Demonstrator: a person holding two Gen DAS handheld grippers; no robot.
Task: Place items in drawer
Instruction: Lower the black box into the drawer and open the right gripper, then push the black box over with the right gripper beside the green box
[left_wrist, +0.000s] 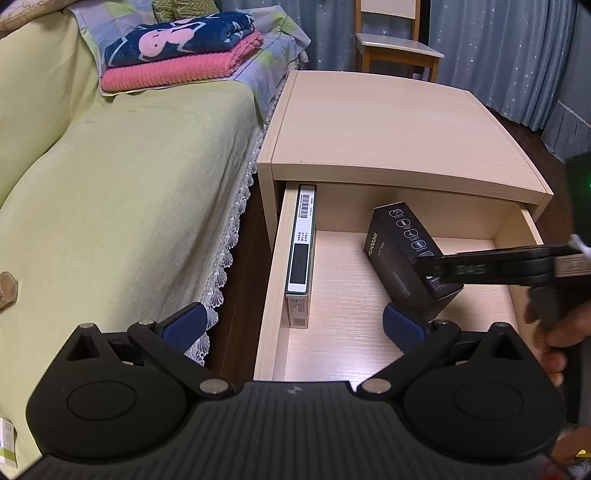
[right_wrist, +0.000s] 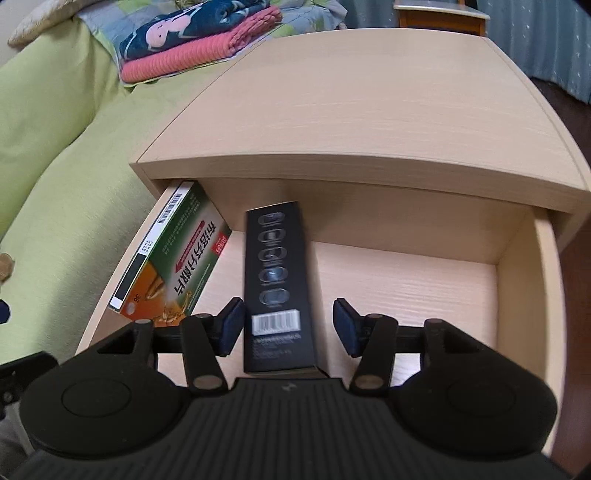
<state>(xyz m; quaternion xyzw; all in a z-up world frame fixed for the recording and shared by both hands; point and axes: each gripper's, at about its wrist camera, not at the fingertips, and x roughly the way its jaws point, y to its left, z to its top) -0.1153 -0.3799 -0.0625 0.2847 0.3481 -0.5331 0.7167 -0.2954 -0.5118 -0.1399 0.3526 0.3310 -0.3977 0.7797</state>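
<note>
The nightstand's drawer (left_wrist: 269, 295) (right_wrist: 517, 295) stands pulled out. A green and white box (left_wrist: 301, 254) (right_wrist: 173, 258) leans on its edge against the drawer's left wall. A black box (left_wrist: 402, 258) (right_wrist: 279, 280) lies tilted near the drawer's middle. My right gripper (right_wrist: 289, 326) is open around the black box's near end. Its left pad (right_wrist: 231, 326) is close beside the box and its right pad (right_wrist: 347, 326) stands apart. In the left wrist view, the right gripper (left_wrist: 443, 269) reaches in from the right over the box. My left gripper (left_wrist: 293, 326) hangs wide open above the drawer's front, holding nothing.
The nightstand top (left_wrist: 388, 129) is bare wood. A bed with a green cover (left_wrist: 110, 184) runs along the left, with folded blankets (left_wrist: 177, 48) at its far end. A wooden chair (left_wrist: 391, 40) and blue curtains stand behind. A person's hand (left_wrist: 554, 343) holds the right gripper.
</note>
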